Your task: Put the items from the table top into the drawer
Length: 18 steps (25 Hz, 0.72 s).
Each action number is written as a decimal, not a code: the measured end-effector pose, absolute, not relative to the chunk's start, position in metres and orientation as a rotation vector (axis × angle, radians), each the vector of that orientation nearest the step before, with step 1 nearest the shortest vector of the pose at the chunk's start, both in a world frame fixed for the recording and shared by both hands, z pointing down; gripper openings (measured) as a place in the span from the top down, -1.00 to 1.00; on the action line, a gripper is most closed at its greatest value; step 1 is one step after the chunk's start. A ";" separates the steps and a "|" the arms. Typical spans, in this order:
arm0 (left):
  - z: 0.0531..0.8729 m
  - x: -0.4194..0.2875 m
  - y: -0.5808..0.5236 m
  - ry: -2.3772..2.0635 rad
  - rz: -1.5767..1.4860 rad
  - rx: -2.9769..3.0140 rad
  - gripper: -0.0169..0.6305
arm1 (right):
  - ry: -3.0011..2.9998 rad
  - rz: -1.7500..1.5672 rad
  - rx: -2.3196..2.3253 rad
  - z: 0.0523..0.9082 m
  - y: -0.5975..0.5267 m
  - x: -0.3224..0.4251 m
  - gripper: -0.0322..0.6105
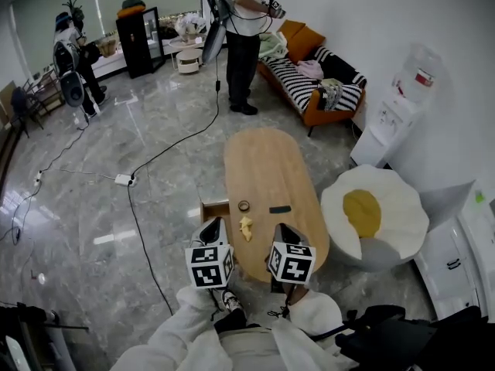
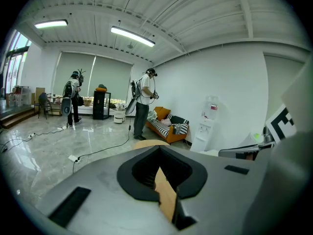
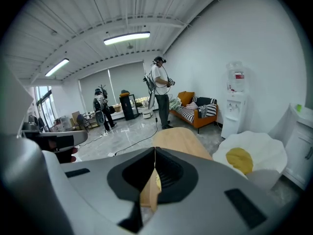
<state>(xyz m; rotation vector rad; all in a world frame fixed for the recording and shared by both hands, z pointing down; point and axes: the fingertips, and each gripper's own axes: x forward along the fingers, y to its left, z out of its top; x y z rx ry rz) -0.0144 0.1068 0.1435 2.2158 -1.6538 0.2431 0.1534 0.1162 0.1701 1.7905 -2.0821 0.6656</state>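
Both tongs are pressed together and pinch nothing. On the left gripper (image 2: 158, 159) and the right gripper (image 3: 155, 159) the jaws meet at the tips, with only a sliver of wood showing below the seam. We hold them side by side over the near end of the table (image 1: 267, 161), pointing along it.

At the table's left edge the drawer (image 1: 213, 207) stands pulled out (only a narrow corner of it shows from above, so we cannot judge how far). All three items are still on the top. The yellow toy (image 1: 246, 227) lies nearest us, just beside the drawer. The black bar (image 1: 280, 209) lies to its right, near the middle. The ring (image 1: 244, 205) lies just beyond the toy.

Our worries, as we judge them:
- If the jaws reach an item while closed, they will shove it instead of taking it. The toy sits near the edge and could be pushed off onto the floor.
- The ring lies flat and thin, so the jaw tips may skid over it or flick it away.
- The drawer's opening looks small, so anything let go early could land on the rim or fall beside it.
- With the two tools this close together, one could knock the other while reaching.
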 end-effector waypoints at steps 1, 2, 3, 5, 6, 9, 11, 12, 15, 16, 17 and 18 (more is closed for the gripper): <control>0.144 -0.018 0.096 -1.653 0.240 2.214 0.95 | -2.080 0.660 1.789 0.170 0.106 0.150 0.70; 0.145 -0.022 0.086 -1.652 0.237 2.211 0.95 | -2.077 0.656 1.785 0.169 0.097 0.146 0.70; 0.145 -0.026 0.077 -1.651 0.233 2.208 0.95 | -2.074 0.652 1.780 0.169 0.087 0.142 0.70; 0.146 -0.034 0.057 -1.653 0.226 2.200 0.95 | -2.067 0.643 1.767 0.169 0.070 0.133 0.70; 0.147 -0.039 0.048 -1.654 0.223 2.194 0.95 | -2.064 0.636 1.760 0.169 0.062 0.129 0.70; 0.158 -0.052 0.022 -1.657 0.211 2.164 0.95 | -2.058 0.631 1.742 0.173 0.040 0.118 0.70; 0.172 -0.060 0.006 -1.654 0.215 2.128 0.95 | -2.044 0.642 1.740 0.181 0.030 0.116 0.70; 0.182 -0.062 -0.001 -1.648 0.226 2.108 0.95 | -2.029 0.650 1.741 0.186 0.026 0.119 0.70; 0.211 -0.058 -0.012 -1.614 0.287 2.066 0.95 | -1.955 0.698 1.745 0.209 0.021 0.135 0.70; 0.220 -0.056 -0.012 -1.605 0.305 2.057 0.95 | -1.932 0.720 1.747 0.218 0.020 0.140 0.70; 0.227 -0.055 -0.014 -1.599 0.316 2.049 0.95 | -1.916 0.743 1.750 0.227 0.017 0.145 0.70; 0.234 -0.053 -0.018 -1.599 0.321 2.042 0.95 | -1.908 0.762 1.754 0.234 0.012 0.149 0.70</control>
